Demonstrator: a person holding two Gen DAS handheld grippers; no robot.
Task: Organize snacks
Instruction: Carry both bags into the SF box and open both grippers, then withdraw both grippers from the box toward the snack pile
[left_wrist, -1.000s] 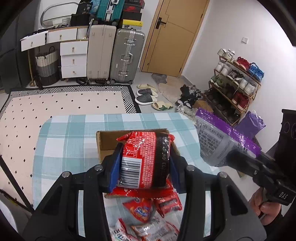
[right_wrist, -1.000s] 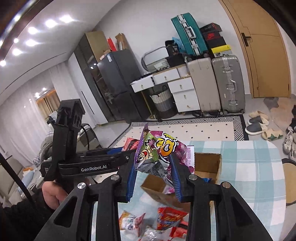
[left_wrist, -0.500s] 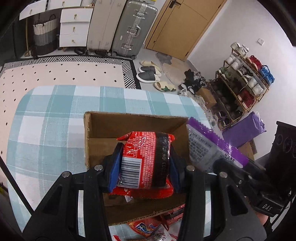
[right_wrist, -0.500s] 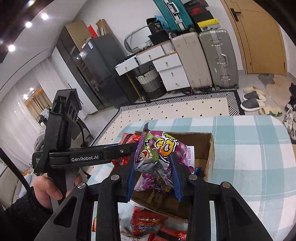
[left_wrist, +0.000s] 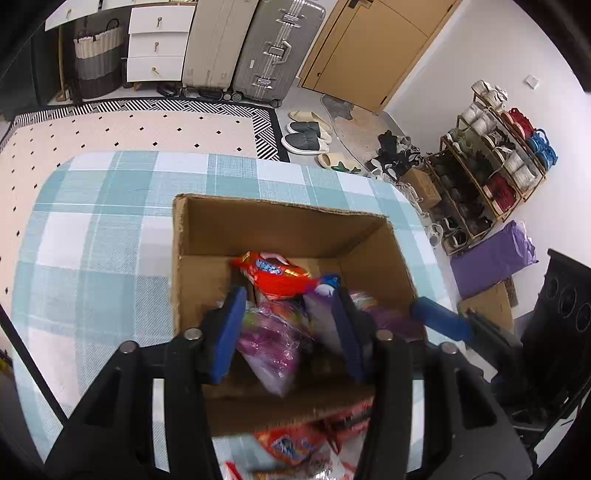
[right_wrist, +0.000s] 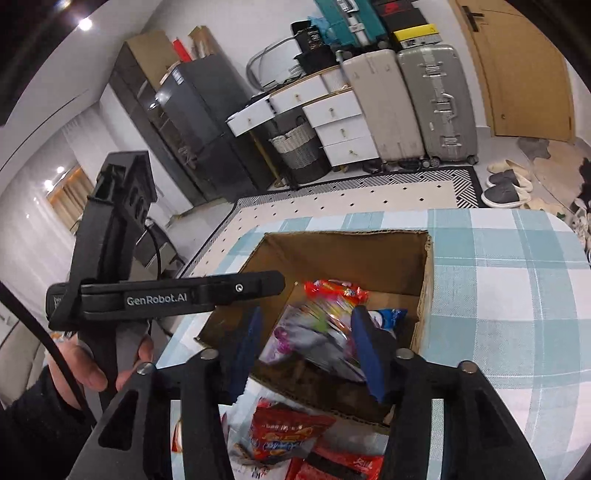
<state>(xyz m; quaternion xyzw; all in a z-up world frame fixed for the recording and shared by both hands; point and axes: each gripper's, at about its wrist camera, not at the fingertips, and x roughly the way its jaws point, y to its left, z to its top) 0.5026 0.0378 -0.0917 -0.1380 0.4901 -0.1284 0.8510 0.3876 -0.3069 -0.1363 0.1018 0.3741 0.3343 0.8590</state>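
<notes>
An open cardboard box (left_wrist: 280, 229) stands on the checked table (left_wrist: 103, 240). My left gripper (left_wrist: 286, 332) hangs over it, its jaws opening, with no packet gripped. The red snack packet (left_wrist: 277, 273) lies inside, beyond its tips. My right gripper (right_wrist: 308, 347) is also opening over the box (right_wrist: 351, 254). The purple packet (right_wrist: 314, 336) is blurred and slipping down between its pads, clear of the left pad. A blue packet (right_wrist: 391, 317) lies inside too. One blue finger (left_wrist: 439, 319) of the right gripper reaches in over the box's right wall.
Several loose red snack packets (right_wrist: 280, 435) lie on the table in front of the box. A hand (right_wrist: 92, 369) holds the left gripper at the table's left side. Beyond the table are a dotted rug (left_wrist: 129, 125), suitcases (left_wrist: 273, 51) and a shoe rack (left_wrist: 491, 158).
Both grippers sank over the box and opened. The red packet left the left jaws and dropped into the box. The purple packet is sliding out of the right jaws.
</notes>
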